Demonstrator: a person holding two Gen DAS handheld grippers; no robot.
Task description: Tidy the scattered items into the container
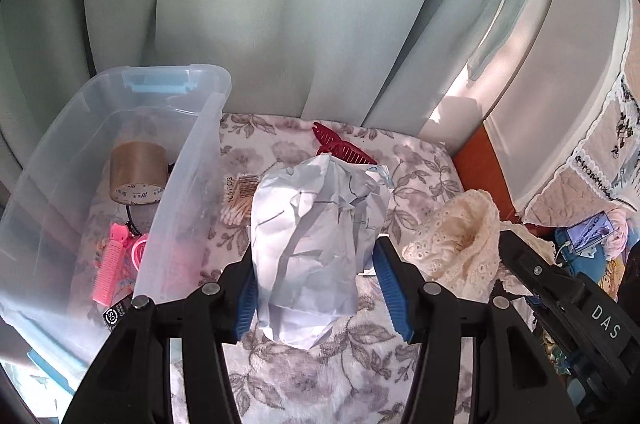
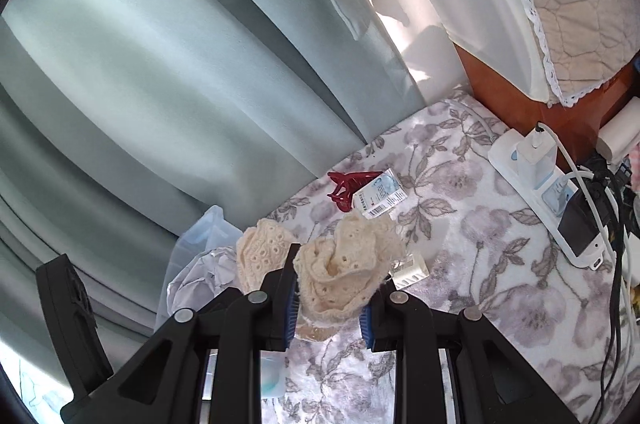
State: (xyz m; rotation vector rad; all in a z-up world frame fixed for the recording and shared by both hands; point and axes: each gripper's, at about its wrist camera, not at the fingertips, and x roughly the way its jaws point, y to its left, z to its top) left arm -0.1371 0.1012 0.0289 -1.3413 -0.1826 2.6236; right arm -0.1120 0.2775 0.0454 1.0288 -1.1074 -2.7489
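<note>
Left hand-held gripper (image 1: 316, 276) clamped on a crumpled white paper ball (image 1: 320, 236), blue pads pressing both sides, ball lifted clear of the floral blanket (image 1: 320, 376). Right hand-held gripper (image 2: 329, 308) pinched narrow on a cream lace fabric piece (image 2: 348, 272), cloth bunched between the pads and spilling upward and left. Same lace seen in the left wrist view at right of the paper ball (image 1: 460, 244), just beside it, with the right gripper's black arm below.

Clear plastic container (image 1: 192, 160) at left, lid off, near wall just beside the paper ball. Inside: brown tape roll (image 1: 138, 172) toward the far end, pink hair roller (image 1: 112, 264) nearer, pink ring-like item beside it, not clear what.

On the blanket, still outside the container: red hair claw clip (image 1: 340, 144) far centre, pack of cotton swabs (image 1: 240, 200) behind the ball next to the container wall, small white barcode box (image 2: 380, 194) touching the claw clip, small white vented block (image 2: 412, 270) partly hidden behind the lace.

Pale green curtain (image 1: 280, 4) behind. White power strip (image 2: 532, 180) with chargers and cables at right, wooden furniture with quilted lace-trimmed cover (image 2: 568, 4) far right.
</note>
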